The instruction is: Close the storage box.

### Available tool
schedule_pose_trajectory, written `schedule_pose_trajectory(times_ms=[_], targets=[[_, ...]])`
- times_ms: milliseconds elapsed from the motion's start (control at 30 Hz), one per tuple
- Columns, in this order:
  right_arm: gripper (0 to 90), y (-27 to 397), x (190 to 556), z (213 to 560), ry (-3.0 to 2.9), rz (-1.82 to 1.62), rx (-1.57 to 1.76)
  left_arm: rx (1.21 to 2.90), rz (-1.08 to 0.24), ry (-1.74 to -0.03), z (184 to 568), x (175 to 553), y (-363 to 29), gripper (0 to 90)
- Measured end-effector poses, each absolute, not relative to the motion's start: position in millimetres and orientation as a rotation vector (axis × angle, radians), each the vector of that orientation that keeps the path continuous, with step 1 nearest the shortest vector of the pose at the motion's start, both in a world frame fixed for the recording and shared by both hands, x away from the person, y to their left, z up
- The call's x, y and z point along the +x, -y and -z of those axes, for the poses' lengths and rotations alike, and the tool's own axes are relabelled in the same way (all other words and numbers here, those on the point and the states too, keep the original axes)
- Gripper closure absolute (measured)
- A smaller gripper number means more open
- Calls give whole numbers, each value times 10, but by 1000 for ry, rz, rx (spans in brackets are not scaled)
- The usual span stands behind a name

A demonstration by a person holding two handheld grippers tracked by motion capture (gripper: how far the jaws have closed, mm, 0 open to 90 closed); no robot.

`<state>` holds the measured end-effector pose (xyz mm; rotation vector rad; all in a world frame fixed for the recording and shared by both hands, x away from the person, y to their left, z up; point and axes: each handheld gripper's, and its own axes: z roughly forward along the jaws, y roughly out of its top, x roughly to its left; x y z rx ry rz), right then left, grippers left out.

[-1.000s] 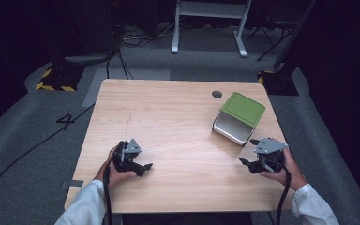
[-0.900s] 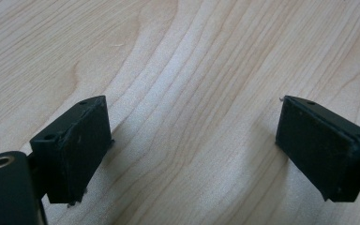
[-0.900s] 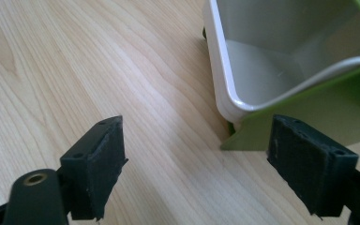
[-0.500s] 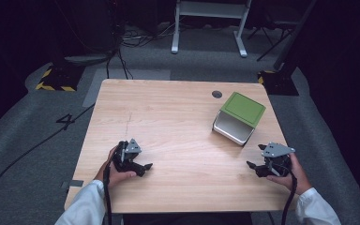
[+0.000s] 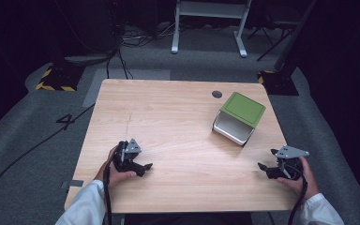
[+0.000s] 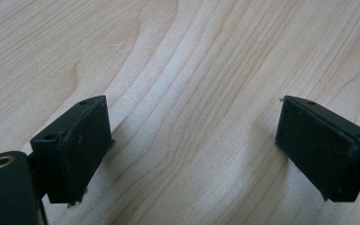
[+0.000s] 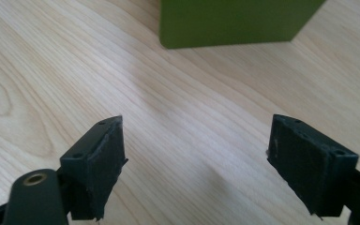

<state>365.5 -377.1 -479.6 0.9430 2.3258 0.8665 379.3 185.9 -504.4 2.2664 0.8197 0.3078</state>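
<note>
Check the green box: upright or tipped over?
Tipped on its side. In the high view the green box shows its white open interior facing the person's side of the table; the green face tilts upward. Looks empty.

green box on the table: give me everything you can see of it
The green box is squarish with a flat matte green top, white side walls and a dark edge along its base; the material looks like plastic or card. It sits on the wooden table at the far right, turned askew. Nothing touches it; the right gripper is nearest, jaws apart.
</note>
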Motion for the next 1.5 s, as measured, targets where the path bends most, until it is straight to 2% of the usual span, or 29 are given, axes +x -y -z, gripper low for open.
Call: schedule_pose_trajectory(times_ms=[500,1500], targets=[[170,4138,3589,5036,-2260,-993,1196,2264,-311,-830,5043,3788,-1855,109],[159,4133,3593,5039,-2243,-986,1233,2258,-303,-841,5046,3781,-1849,109]])
